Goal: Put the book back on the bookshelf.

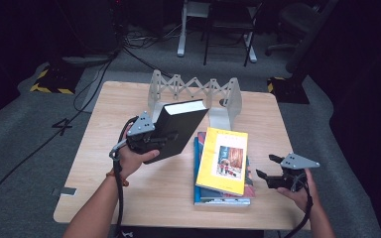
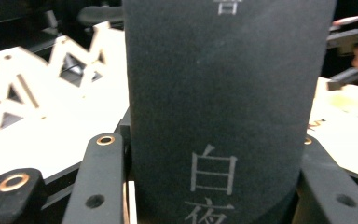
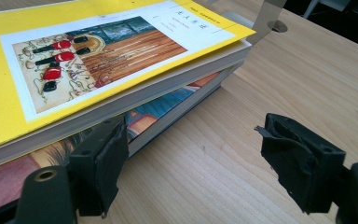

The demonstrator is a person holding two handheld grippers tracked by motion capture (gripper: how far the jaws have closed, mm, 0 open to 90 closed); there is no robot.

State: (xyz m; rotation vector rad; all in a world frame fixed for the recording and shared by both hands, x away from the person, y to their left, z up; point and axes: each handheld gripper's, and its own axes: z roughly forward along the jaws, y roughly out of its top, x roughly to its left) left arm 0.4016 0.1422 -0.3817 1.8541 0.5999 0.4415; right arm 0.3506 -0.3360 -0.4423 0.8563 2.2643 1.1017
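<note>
- The left tongs [image 1: 164, 139] are clamped on a black book [image 1: 178, 130], lifted off the worktop [image 1: 109, 163] and tilted, just in front of the white zigzag bookend rack [image 1: 193, 89].
- The left forearm reaches in from the bottom edge, with the hand wrapped around the handle.
- The book's spine [image 2: 223, 112] is matte, finely grained and rounded, with pale characters printed on it.
- The right tongs [image 3: 191, 163] stand apart and empty, low over the pale wood, just beside a stack of books [image 1: 223, 191].
- A glossy yellow book [image 1: 223, 159] tops that flat stack.
</note>
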